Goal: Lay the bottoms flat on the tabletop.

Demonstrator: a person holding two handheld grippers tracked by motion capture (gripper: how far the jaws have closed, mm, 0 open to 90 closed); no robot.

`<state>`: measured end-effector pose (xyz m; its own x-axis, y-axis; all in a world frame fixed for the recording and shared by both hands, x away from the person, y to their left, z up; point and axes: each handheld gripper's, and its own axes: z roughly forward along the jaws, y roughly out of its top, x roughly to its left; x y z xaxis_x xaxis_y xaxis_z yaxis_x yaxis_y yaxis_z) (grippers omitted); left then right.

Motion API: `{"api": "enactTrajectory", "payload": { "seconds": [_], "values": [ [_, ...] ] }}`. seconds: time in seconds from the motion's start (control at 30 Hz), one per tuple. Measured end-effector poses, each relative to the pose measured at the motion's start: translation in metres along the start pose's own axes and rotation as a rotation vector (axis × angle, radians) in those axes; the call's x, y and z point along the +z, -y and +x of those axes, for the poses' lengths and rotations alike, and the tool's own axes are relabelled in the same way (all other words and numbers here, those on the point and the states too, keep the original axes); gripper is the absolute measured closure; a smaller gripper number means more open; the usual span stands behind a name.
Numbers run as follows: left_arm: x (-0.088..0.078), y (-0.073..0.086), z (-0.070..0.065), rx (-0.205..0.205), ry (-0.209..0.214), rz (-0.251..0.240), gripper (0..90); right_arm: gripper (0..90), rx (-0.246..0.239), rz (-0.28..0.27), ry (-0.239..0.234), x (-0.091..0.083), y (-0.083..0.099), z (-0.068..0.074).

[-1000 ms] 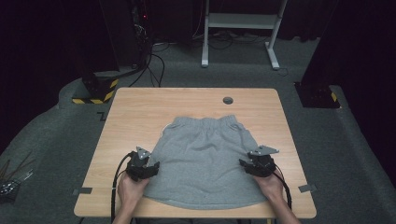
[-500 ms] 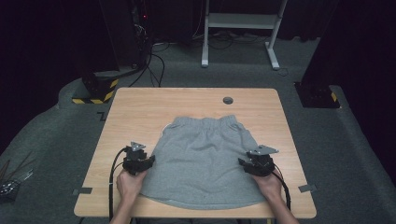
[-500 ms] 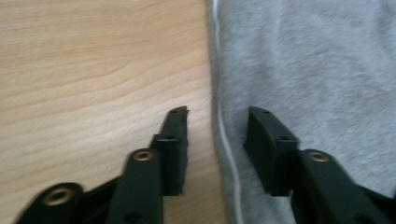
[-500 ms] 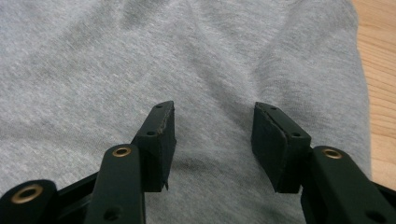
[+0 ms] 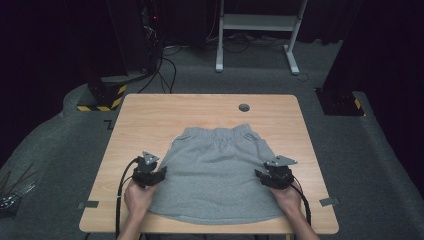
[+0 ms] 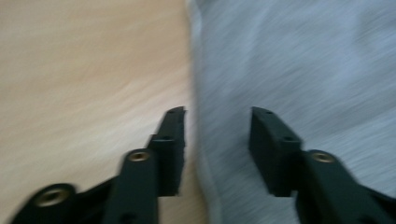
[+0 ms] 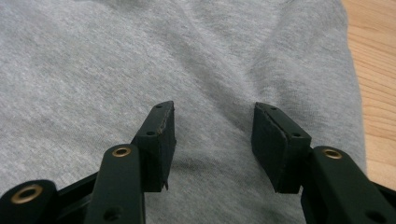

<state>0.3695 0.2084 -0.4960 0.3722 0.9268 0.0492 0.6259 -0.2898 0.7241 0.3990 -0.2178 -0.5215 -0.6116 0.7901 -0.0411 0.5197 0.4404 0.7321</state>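
Your left tool [image 6: 217, 140] has just been opening, straddling the shorts' [image 5: 217, 175] edge to grip it; the right tool [image 7: 215, 140] gapes, empty, over cloth.

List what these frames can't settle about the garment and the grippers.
- Garment: shorts or skirt, can't tell; high view too small, lying flat.
- Left gripper: left gripper view motion-blurred; jaws straddle the garment's edge, contact unclear.
- Right gripper: whether pads press the cloth, unclear.
- Dark disc on table: too small.
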Motion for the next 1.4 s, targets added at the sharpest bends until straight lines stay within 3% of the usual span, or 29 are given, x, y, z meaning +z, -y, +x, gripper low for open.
{"api": "enactTrajectory", "payload": {
  "seconds": [0.07,0.13,0.23,0.27,0.33,0.4,0.5,0.57,0.7,0.9,1.2,1.4],
  "values": [
    [0.007,-0.011,-0.015,0.016,0.052,-0.035,45.0,49.3,-0.008,0.001,0.005,0.0,-0.001,0.001],
    [0.017,-0.016,-0.025,0.035,0.073,-0.029,43.4,49.5,-0.007,0.001,0.002,0.0,-0.001,0.002],
    [0.04,-0.014,-0.039,0.095,0.057,0.05,42.1,48.9,-0.007,0.004,-0.015,0.0,0.0,0.001],
    [0.042,-0.01,-0.041,0.096,0.061,-0.001,40.3,48.4,-0.002,0.007,-0.023,-0.001,0.0,0.001],
    [0.045,-0.007,-0.039,0.08,0.059,-0.038,40.4,47.7,-0.008,0.005,-0.029,-0.001,0.001,0.001],
    [0.049,-0.009,-0.037,0.061,0.054,-0.05,39.3,46.5,-0.004,0.002,-0.036,0.001,0.0,-0.001],
    [0.05,-0.014,-0.039,0.059,0.043,-0.032,38.9,44.7,0.008,0.013,-0.018,0.005,-0.006,-0.003],
    [0.043,-0.016,-0.036,0.047,0.061,-0.027,38.0,44.8,0.002,0.0,0.007,0.005,-0.008,0.0],
    [0.024,-0.017,-0.024,0.014,0.066,-0.08,37.7,44.0,0.049,-0.057,-0.012,-0.007,-0.012,-0.004],
    [0.009,-0.014,-0.008,-0.078,0.112,-0.131,36.2,42.3,0.084,-0.129,0.019,-0.024,-0.016,-0.012],
    [-0.006,-0.011,0.001,-0.086,0.104,-0.161,33.3,40.8,0.118,-0.199,0.028,-0.043,-0.013,-0.019],
    [-0.018,-0.008,0.011,-0.116,0.101,-0.191,30.7,39.9,0.149,-0.217,0.037,-0.054,-0.01,-0.028]
  ]
}}
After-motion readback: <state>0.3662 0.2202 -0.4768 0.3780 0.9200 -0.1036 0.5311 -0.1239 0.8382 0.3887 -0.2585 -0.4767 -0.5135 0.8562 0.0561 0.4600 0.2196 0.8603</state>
